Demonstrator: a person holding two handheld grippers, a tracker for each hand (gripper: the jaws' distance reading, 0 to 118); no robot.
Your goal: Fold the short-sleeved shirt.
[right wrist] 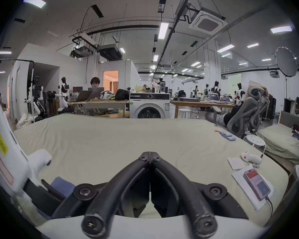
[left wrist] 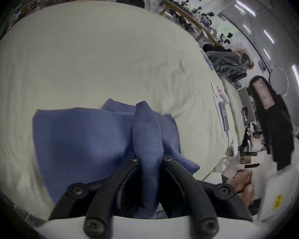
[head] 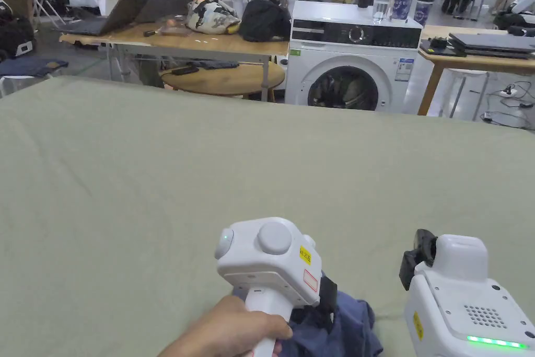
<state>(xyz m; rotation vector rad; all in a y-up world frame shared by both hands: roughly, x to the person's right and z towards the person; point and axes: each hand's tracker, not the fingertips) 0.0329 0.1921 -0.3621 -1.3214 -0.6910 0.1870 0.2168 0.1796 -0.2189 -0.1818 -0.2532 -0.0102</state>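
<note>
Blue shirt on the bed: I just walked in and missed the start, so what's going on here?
A person is working on a blue shirt with a handheld gripper in each hand, on a bed covered in a pale green sheet. The left gripper is shut on a bunched ridge of the shirt, which lies crumpled and not yet folded near the bed's near edge. The right gripper is shut with nothing in it, held beside the left one.
</note>
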